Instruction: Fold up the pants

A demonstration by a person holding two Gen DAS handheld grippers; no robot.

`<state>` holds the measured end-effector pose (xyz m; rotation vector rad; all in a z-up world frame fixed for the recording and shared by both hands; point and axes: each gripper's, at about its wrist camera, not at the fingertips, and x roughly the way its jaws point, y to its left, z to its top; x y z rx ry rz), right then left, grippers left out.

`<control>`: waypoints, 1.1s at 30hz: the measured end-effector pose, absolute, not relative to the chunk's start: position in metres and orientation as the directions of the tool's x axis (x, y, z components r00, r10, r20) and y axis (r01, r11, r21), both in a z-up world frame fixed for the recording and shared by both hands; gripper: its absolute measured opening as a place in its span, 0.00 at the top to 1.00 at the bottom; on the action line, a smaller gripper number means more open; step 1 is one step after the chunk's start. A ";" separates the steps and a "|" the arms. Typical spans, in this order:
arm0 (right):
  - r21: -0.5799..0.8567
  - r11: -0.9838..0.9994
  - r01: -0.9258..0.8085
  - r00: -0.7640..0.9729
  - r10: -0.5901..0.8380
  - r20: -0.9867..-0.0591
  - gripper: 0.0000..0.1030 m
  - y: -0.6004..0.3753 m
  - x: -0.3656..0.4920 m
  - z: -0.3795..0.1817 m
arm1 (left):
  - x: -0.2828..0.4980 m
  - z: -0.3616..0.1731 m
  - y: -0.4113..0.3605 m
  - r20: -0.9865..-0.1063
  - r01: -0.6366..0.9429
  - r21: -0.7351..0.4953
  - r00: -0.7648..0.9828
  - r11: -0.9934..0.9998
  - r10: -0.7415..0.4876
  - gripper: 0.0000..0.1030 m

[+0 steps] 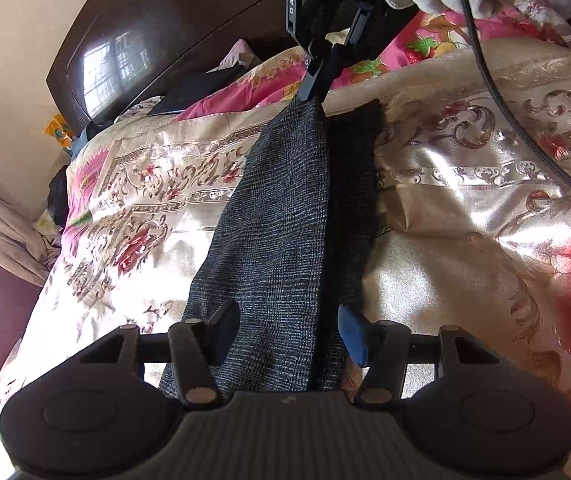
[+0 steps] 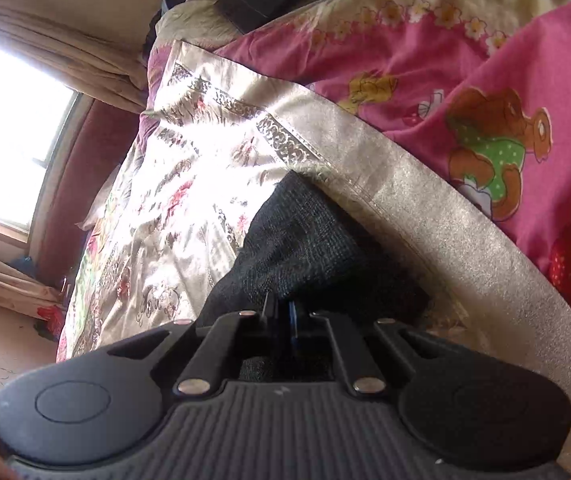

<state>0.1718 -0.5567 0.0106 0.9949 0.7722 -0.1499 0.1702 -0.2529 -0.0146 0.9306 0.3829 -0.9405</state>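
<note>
Two layers of dark checked pants (image 1: 281, 216), stretched in a long strip over the satin bedspread (image 1: 465, 248), running from between the spread left gripper (image 1: 288, 334) fingers up to the right gripper (image 1: 317, 80). Right gripper (image 2: 281, 316) fingers clamped shut on the hem. Probably soft, light, limp woven cloth; likely to sag and slide on satin. Best pinched at hems or the waistband edge, both layers together.

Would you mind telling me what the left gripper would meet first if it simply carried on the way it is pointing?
Most likely the pants: the dark fabric already lies between the open left gripper and runs ahead to the right gripper pinching its far end. Depth is uncertain.
</note>
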 end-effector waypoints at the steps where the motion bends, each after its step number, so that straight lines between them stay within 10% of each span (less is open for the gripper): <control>1: 0.698 0.566 0.438 0.737 0.218 -0.640 0.95 -0.554 0.169 0.018 | 0.170 -0.013 -0.253 -0.641 0.822 0.505 0.561 0.262 -0.524 0.33; 11: 0.570 0.598 0.563 0.626 0.142 -0.767 0.94 -0.553 0.157 -0.018 | 0.167 -0.041 -0.267 -0.689 0.854 0.478 0.509 0.204 -0.516 0.29; 23: 0.550 0.571 0.609 0.659 0.021 -0.752 0.68 -0.555 0.142 -0.012 | 0.180 -0.029 -0.285 -0.659 0.857 0.450 0.508 0.250 -0.555 0.24; 27: 0.539 0.581 0.609 0.664 -0.003 -0.748 0.86 -0.557 0.153 -0.017 | 0.178 -0.045 -0.294 -0.685 0.858 0.472 0.501 0.202 -0.529 0.24; 33: 0.513 0.614 0.599 0.672 -0.038 -0.739 0.86 -0.566 0.162 -0.008 | 0.186 -0.045 -0.296 -0.719 0.878 0.410 0.477 0.245 -0.506 0.24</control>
